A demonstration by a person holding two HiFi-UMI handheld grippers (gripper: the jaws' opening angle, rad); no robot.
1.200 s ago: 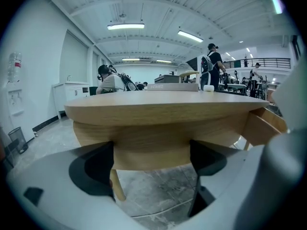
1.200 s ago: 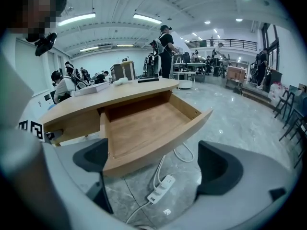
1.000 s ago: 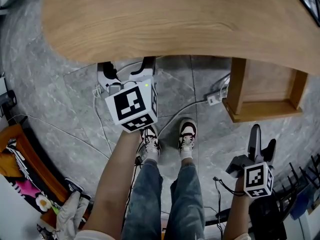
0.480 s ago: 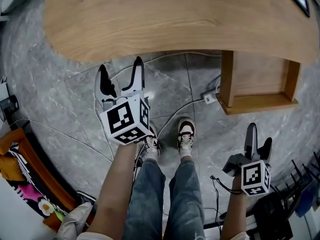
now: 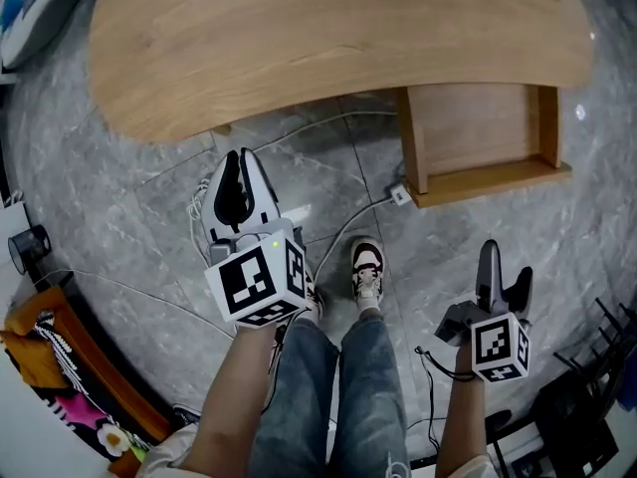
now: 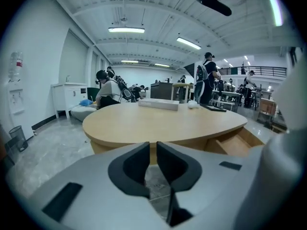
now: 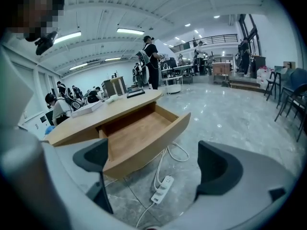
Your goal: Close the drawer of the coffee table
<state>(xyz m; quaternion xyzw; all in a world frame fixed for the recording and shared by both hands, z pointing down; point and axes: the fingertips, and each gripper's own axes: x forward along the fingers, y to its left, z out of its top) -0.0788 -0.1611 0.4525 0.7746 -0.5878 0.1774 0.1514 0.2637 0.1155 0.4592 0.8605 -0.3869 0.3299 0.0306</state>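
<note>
The wooden coffee table fills the top of the head view. Its drawer stands pulled out at the right and is bare inside. My left gripper hangs over the floor in front of the table's left part. Its jaws are closing, nearly together, with nothing between them. In the left gripper view it faces the table edge. My right gripper is open and holds nothing, a little in front of the drawer's front panel. In the right gripper view it points at the drawer.
A white power strip and its cables lie on the grey stone floor beside the drawer. The person's shoes stand between the grippers. An orange seat with patterned cloth is at lower left. Dark chair frames are at lower right. A white box lies on the table.
The left gripper's jaws have gone from wide open to nearly together, and it has drawn back from the table edge. The head view has shifted, showing more of the drawer.
</note>
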